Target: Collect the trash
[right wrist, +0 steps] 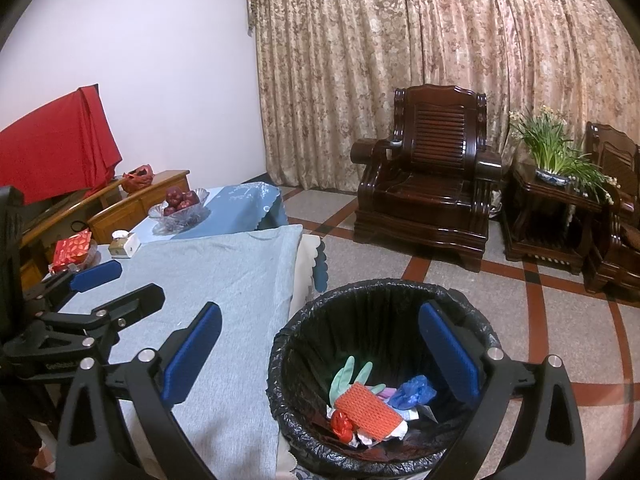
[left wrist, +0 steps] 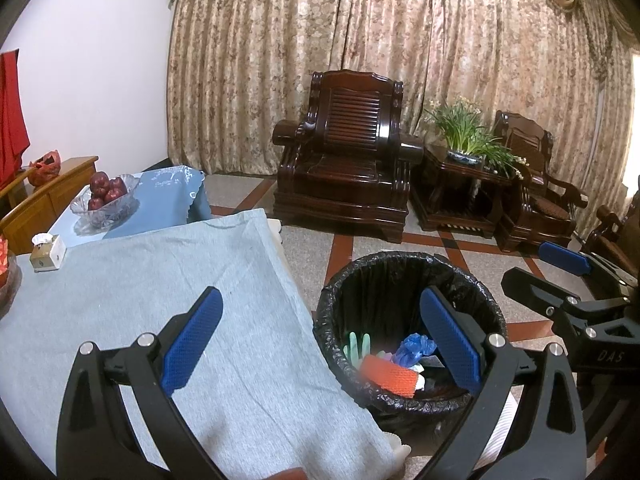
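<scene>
A bin with a black liner (left wrist: 408, 276) (right wrist: 384, 300) stands on the floor beside the table's right edge. Inside lie an orange foam net (left wrist: 386, 376) (right wrist: 368, 408), a pale green glove (left wrist: 356, 346) (right wrist: 348, 376), a blue crumpled bag (left wrist: 416, 346) (right wrist: 412, 392) and a red wrapper (right wrist: 342, 424). My left gripper (left wrist: 320, 344) hangs open over the table edge and the bin, holding nothing. My right gripper (right wrist: 320, 352) is open above the bin, also with nothing in it; it shows at the right of the left wrist view (left wrist: 548, 276). The left gripper (right wrist: 116, 284) appears at the left of the right wrist view.
The table wears a grey-blue cloth (left wrist: 160, 300) (right wrist: 208, 280). On it stand a small tissue box (left wrist: 46, 254) (right wrist: 124, 245), a glass bowl of red apples (left wrist: 106, 196) (right wrist: 180, 206) and a red packet (right wrist: 72, 250). Dark wooden armchairs (left wrist: 348, 156) (right wrist: 428, 176) and a plant (left wrist: 464, 132) stand beyond.
</scene>
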A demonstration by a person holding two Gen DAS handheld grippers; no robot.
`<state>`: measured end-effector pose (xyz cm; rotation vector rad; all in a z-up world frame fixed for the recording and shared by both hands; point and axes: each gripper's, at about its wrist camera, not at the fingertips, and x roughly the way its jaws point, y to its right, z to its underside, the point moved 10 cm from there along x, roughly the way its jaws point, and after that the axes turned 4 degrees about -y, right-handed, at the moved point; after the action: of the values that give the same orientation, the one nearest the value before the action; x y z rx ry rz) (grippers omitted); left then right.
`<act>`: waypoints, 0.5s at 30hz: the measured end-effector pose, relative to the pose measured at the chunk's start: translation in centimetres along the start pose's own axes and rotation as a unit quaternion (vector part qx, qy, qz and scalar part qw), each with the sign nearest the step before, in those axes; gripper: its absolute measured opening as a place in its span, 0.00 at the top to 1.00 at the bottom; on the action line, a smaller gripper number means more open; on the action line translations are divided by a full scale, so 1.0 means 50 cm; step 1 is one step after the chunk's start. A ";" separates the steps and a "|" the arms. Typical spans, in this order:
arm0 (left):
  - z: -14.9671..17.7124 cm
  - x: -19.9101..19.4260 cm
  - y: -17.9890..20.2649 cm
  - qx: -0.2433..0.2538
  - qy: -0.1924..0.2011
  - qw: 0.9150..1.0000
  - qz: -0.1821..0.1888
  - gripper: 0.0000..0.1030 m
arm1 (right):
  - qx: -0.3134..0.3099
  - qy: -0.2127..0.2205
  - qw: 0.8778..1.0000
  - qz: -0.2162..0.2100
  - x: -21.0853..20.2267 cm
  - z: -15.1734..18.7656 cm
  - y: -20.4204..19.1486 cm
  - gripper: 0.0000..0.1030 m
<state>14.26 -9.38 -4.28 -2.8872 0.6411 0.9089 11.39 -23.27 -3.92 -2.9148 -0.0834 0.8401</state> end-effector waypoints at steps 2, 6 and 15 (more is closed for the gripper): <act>-0.001 0.000 -0.001 0.000 0.000 1.000 -0.001 0.06 | 0.000 0.000 1.000 0.000 -0.001 0.000 0.001 0.06; -0.001 -0.001 -0.002 0.000 0.000 1.000 0.000 0.06 | 0.000 0.000 1.000 0.000 0.000 -0.001 0.000 0.06; -0.002 -0.001 0.000 0.000 -0.001 1.000 0.000 0.06 | 0.000 0.000 1.000 0.000 0.000 -0.001 -0.001 0.06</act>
<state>14.28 -9.38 -4.18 -2.8859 0.6404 0.9098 11.45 -23.23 -3.88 -2.9151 -0.0824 0.8411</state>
